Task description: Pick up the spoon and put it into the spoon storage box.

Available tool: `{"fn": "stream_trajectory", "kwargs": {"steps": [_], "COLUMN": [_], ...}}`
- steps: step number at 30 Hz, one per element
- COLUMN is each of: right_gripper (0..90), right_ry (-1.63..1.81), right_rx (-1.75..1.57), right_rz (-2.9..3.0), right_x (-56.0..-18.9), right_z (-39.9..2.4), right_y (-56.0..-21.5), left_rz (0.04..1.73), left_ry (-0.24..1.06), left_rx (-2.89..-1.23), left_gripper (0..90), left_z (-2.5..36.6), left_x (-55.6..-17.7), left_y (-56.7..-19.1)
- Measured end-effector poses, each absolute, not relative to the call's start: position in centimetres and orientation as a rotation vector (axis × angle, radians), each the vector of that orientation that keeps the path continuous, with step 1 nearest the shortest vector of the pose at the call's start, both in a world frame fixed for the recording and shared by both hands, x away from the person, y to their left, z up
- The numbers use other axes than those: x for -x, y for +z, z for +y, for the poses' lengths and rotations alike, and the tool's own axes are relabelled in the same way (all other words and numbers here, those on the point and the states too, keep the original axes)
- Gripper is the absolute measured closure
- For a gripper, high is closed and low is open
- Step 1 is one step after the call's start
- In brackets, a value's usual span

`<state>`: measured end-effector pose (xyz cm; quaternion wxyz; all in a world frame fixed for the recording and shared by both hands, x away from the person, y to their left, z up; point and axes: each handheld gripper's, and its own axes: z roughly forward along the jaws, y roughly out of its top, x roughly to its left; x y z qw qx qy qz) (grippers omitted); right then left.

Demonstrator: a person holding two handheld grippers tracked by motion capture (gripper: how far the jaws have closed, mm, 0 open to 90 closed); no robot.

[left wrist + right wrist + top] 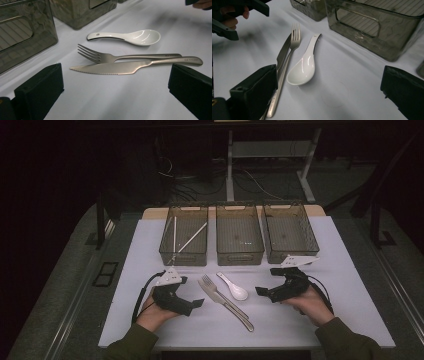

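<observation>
Both grippers — left gripper point(196, 304), right gripper point(259, 291) — agape, empty; knife point(125, 66) touching fork point(112, 57): risk of dragging both together.

three bins point(239, 241) stand in a row at the back of the table point(350, 290). before the middle bin lie a knife point(220, 301), a fork point(212, 287) touching it, and a spoon point(235, 289) just right of them. sticks point(190, 239) lie in the left bin point(184, 236).
</observation>
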<state>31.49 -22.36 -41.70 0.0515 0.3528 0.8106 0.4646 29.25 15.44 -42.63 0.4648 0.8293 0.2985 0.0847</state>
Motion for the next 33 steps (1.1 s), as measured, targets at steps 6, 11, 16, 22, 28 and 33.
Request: {"fn": "stream_trajectory", "kwargs": {"steps": [6, 11, 16, 22, 28, 33], "right_gripper": [1.0, 1.0, 1.0, 1.0, 8.2, 16.4], "right_ry": [1.406, 1.392, 1.393, 1.383, 1.361, 1.348], "right_rx": [-1.063, -1.043, -1.046, -1.022, -1.006, -0.987], "right_rz": [2.483, 2.507, 2.526, 2.553, 2.584, 2.620], "right_x": [-32.0, -32.5, -32.9, -33.5, -33.9, -33.8], "right_z": [-21.2, -20.2, -19.2, -17.8, -16.7, -16.2], "right_y": [-41.7, -41.8, -42.0, -42.2, -42.4, -42.5], "left_rz": [0.728, 0.734, 0.735, 0.730, 0.730, 0.729], "left_ry": [0.206, 0.203, 0.198, 0.192, 0.187, 0.186], "left_rx": [-2.034, -2.029, -2.023, -2.034, -2.039, -2.040], "left_gripper": [0.0, 0.0, 0.0, 0.0, 0.0, 0.0], "left_z": [15.4, 15.5, 15.5, 15.3, 15.4, 15.4], "left_x": [-29.2, -29.2, -29.3, -29.3, -29.3, -29.3], "left_y": [-42.7, -42.9, -42.9, -43.0, -43.0, -43.0]}}
